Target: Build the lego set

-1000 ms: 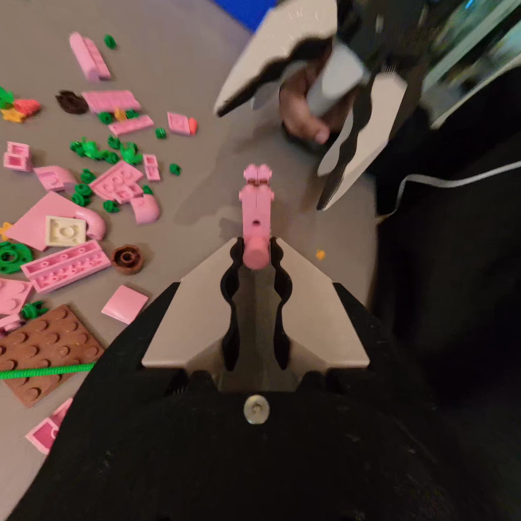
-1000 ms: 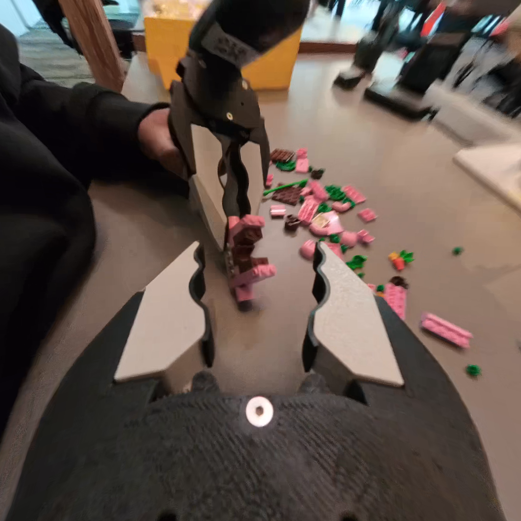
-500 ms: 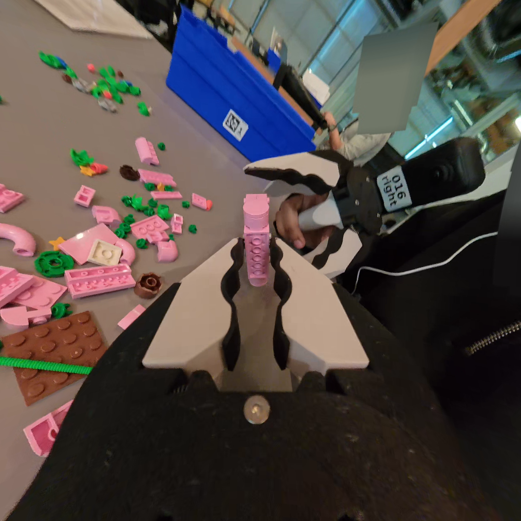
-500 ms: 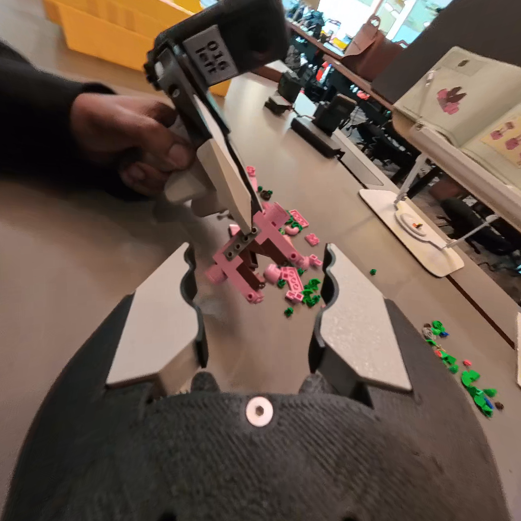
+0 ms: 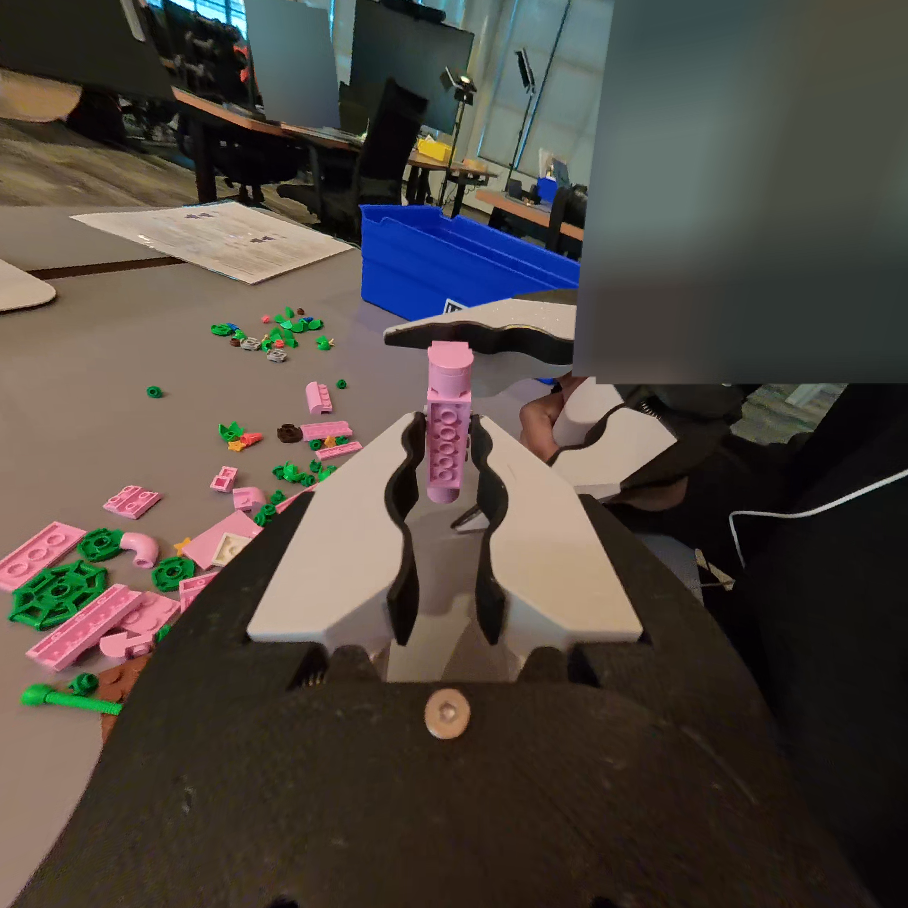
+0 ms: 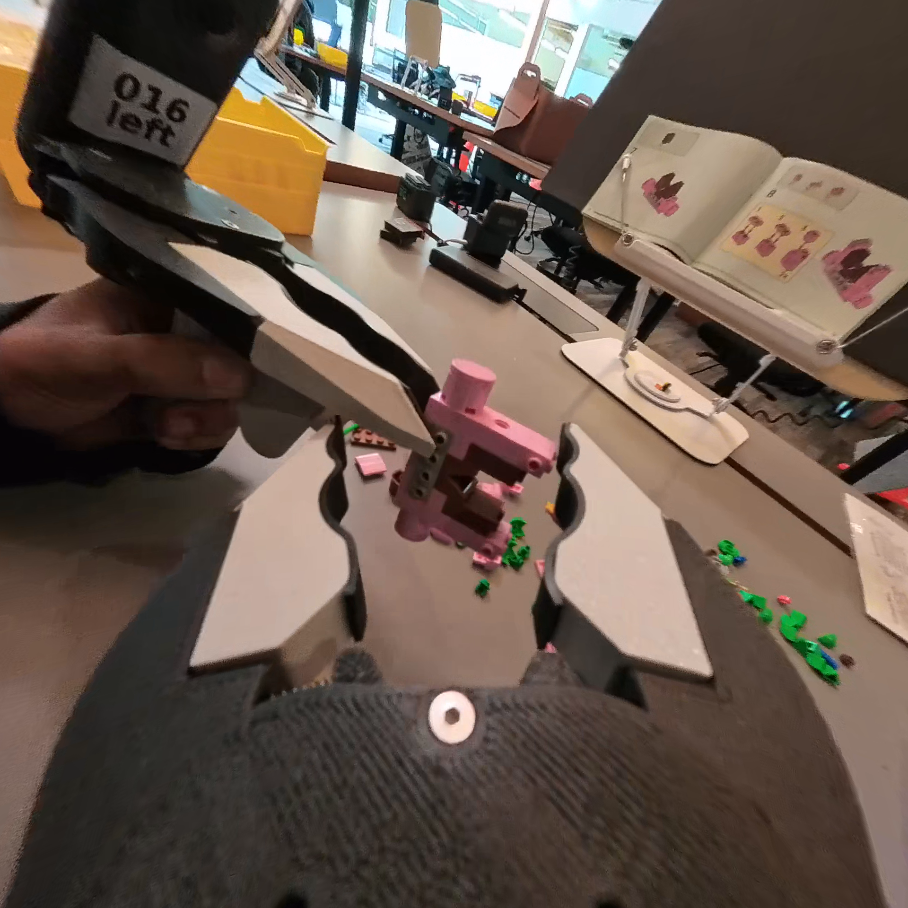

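- While the left gripper (image 5: pixel 444 427) has its jaws clamped on the pink and brown lego assembly (image 6: pixel 462 471), that assembly hangs in the air above the grey tabletop (image 5: pixel 98 417), well clear of the loose pieces.
- Its round pink stud end (image 5: pixel 449 361) points up, close under one finger of the right gripper (image 6: pixel 449 484), whose jaws stand wide apart and hold nothing.
- Judging by this, the step in hand is presenting the half-built model for the other tool to work on.
- Next, I judge, the right gripper must either close on the free pink arm of the model to press or re-seat it, or turn away to fetch a piece from the scattered pink and green bricks (image 5: pixel 113 580) along the left edge.
- An open instruction booklet (image 6: pixel 766 221) on a stand shows coloured build pictures.
- A label (image 6: pixel 142 115) on the left tool, a sticker on the blue bin (image 5: pixel 457 265) and printed sheets (image 5: pixel 221 241) carry writing, which I leave unread.
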